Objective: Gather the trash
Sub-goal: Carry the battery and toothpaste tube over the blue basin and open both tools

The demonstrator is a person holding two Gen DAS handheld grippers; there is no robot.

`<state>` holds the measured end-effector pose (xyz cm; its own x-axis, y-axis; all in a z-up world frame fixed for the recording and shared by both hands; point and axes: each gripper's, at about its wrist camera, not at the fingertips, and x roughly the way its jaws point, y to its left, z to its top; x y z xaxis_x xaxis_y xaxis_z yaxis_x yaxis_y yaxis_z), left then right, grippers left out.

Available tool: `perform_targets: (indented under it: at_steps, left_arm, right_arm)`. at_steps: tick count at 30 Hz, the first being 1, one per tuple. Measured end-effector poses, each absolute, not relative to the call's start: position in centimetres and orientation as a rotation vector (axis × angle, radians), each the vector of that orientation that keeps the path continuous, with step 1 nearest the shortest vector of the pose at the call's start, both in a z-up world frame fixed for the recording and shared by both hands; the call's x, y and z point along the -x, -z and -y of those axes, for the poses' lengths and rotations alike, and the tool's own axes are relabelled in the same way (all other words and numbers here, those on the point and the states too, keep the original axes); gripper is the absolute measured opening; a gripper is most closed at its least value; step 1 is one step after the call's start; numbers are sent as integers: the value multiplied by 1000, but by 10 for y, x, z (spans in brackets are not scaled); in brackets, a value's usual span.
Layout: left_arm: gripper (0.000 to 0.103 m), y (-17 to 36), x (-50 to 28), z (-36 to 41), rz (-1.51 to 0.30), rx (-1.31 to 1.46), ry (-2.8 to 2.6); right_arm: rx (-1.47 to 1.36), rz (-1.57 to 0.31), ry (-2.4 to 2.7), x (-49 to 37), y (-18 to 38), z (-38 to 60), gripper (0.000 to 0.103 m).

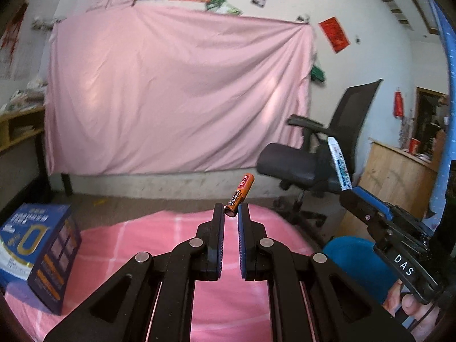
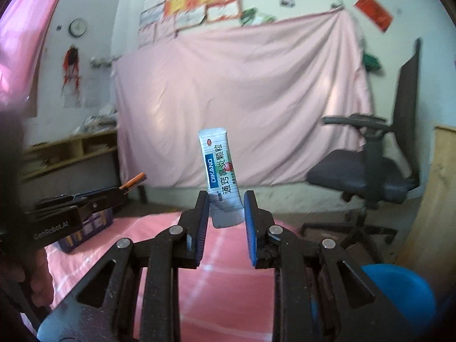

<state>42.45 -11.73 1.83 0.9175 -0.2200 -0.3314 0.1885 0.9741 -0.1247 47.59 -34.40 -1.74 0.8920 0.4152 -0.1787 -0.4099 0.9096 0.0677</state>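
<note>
My left gripper [image 1: 230, 209] is shut on an orange battery [image 1: 240, 194] that sticks up and tilts right from the fingertips, held above the pink checked table [image 1: 136, 245]. My right gripper [image 2: 225, 199] is shut on a white and blue medicine sachet [image 2: 221, 171] that stands upright between the fingertips. The right gripper also shows at the right of the left wrist view [image 1: 349, 192] with the sachet [image 1: 337, 164]. The left gripper shows at the left of the right wrist view [image 2: 121, 189] with the battery [image 2: 133, 182].
A blue medicine box [image 1: 40, 253] stands on the table's left side. A blue bin [image 2: 399, 287] sits low beside the table's right edge. A black office chair [image 1: 319, 159] stands behind it. A pink sheet [image 1: 176, 91] covers the back wall.
</note>
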Motion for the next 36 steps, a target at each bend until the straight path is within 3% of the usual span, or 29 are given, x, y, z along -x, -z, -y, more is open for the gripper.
perform_targets:
  at_steps: [17,36]
  left_arm:
    - [7,-34,-416,263,-323,-7,454]
    - [7,20,-464,329,-660,53,582]
  right_arm:
    - [-90,-188,-146,-441,12,470,49]
    - [-173,-491,-106,-475,62,523,50]
